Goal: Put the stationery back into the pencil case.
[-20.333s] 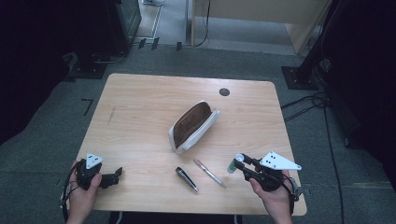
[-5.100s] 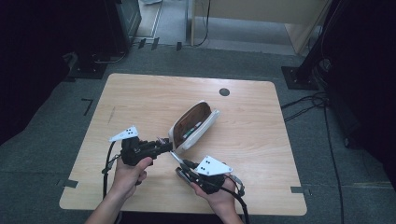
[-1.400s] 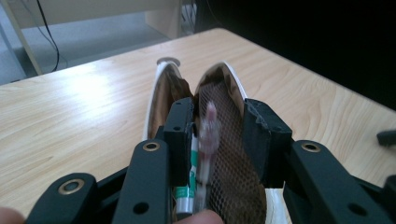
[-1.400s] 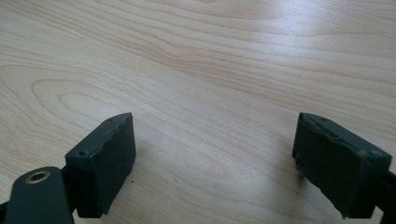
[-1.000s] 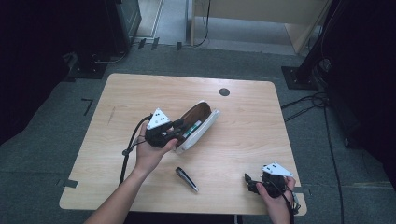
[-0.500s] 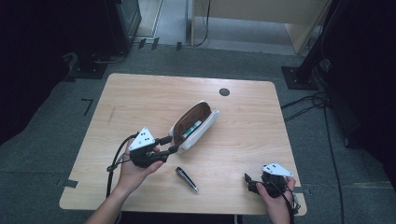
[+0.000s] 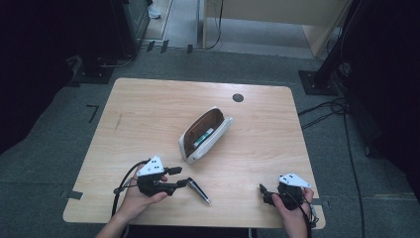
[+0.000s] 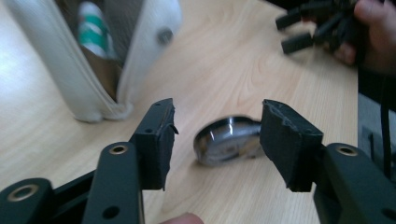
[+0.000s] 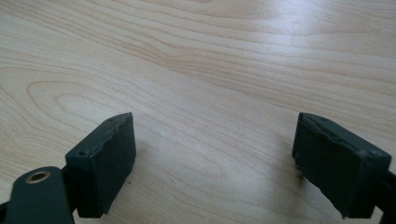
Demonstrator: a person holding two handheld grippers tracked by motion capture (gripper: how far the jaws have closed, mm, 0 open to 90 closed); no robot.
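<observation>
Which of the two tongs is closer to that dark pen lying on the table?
Left. The left tongs sit right beside the pen; the right tongs rest well off to its other side.

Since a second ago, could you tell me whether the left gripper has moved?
Yes. The left gripper has drawn back from the open pencil case toward the table's near edge, jaws just opening, now at the dark pen.

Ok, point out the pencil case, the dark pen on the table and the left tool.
pencil case (image 7: pixel 216 135), high view, on its white outer side.
dark pen (image 7: pixel 199 191), high view, on the middle of its barrel.
left tool (image 8: pixel 215 140), left gripper view, midway between its fingertips.
</observation>
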